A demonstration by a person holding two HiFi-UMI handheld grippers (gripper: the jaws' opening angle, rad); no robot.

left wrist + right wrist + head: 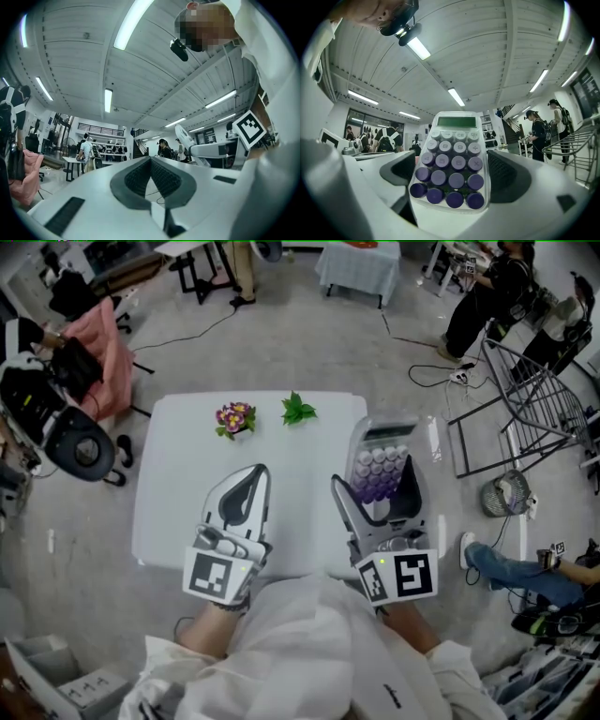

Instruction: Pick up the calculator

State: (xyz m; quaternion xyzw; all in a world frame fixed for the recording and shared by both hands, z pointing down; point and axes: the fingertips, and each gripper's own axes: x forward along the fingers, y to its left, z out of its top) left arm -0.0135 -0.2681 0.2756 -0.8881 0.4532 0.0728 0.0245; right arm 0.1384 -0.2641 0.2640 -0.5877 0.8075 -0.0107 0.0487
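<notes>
While the left gripper (255, 474) rests with its jaws together and nothing between them over the near left part of the white table (178, 474), the right gripper (375, 472) is clamped on the calculator (382, 474). In the right gripper view, the calculator (452, 164) sits between the two dark pads, purple keys facing the camera and its green display at the far end. From the head view it lies over the table's right edge; whether it is clear of the surface I cannot tell. A small purple flower bunch (234, 418) and a green leaf sprig (298, 410) sit near the far edge, well apart from both grippers.
</notes>
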